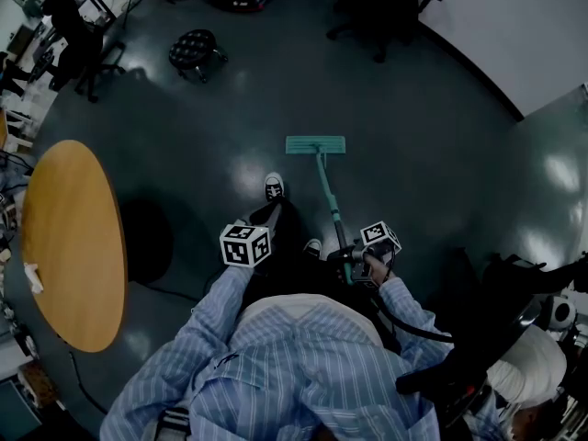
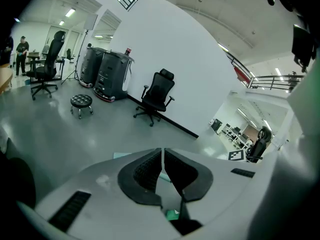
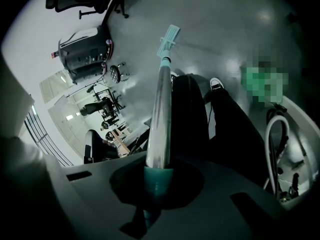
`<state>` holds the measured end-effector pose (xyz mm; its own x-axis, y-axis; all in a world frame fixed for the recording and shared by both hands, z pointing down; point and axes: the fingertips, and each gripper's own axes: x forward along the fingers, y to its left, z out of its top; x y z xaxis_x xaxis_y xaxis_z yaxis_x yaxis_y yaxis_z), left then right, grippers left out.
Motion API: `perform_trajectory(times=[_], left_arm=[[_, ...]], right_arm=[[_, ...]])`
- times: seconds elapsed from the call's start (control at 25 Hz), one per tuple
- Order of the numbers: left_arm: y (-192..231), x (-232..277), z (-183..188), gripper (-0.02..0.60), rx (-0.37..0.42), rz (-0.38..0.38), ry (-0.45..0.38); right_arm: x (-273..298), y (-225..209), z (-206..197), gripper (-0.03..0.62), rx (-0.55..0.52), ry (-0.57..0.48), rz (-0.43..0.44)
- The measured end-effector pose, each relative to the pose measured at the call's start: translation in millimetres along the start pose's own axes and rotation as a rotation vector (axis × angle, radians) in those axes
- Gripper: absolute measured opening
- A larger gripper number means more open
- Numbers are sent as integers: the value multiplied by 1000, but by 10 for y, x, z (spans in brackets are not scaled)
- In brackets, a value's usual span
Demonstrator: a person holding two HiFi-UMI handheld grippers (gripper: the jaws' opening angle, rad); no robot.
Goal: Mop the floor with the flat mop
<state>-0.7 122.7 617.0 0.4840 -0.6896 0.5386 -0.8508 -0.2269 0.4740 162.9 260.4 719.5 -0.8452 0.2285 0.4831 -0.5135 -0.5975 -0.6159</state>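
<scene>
The flat mop has a teal head (image 1: 315,144) lying flat on the dark floor ahead of the person's feet. Its handle (image 1: 329,202) slants back to my right gripper (image 1: 355,255), which is shut on it near the top end. From the right gripper view the silver handle (image 3: 160,114) rises out of the jaws toward the mop head (image 3: 169,38). My left gripper (image 1: 262,220) hovers left of the handle, apart from it. In its own view the left gripper (image 2: 163,168) is shut, its pads together with nothing between them.
A round wooden table (image 1: 72,246) stands at the left. A black wheeled stool (image 1: 195,50) and office chairs (image 1: 381,7) sit farther off. Bulky equipment with hoses (image 1: 542,338) is close on the right. The person's shoes (image 1: 274,187) are just behind the mop head.
</scene>
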Motion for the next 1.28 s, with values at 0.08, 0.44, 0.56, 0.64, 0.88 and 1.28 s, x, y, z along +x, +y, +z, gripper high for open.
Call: perform_trajectory(times=[0.08, 0.44, 0.56, 0.64, 0.88, 1.28], left_arm=[[15, -5, -6, 18, 0, -1, -3], [64, 115, 147, 18, 10, -13, -3], [104, 193, 203, 18, 14, -22, 6], [144, 236, 250, 18, 14, -25, 11], [423, 389, 493, 18, -1, -18, 21], [1132, 874, 1306, 18, 1, 7, 25]], right_arm=[[20, 40, 2, 14, 0, -4, 10], [97, 345, 214, 15, -4, -54, 18], [105, 518, 384, 15, 1, -68, 44], [102, 649, 484, 15, -2, -73, 52], [155, 971, 959, 15, -9, -77, 59], [193, 2010, 1786, 15, 0, -99, 71]])
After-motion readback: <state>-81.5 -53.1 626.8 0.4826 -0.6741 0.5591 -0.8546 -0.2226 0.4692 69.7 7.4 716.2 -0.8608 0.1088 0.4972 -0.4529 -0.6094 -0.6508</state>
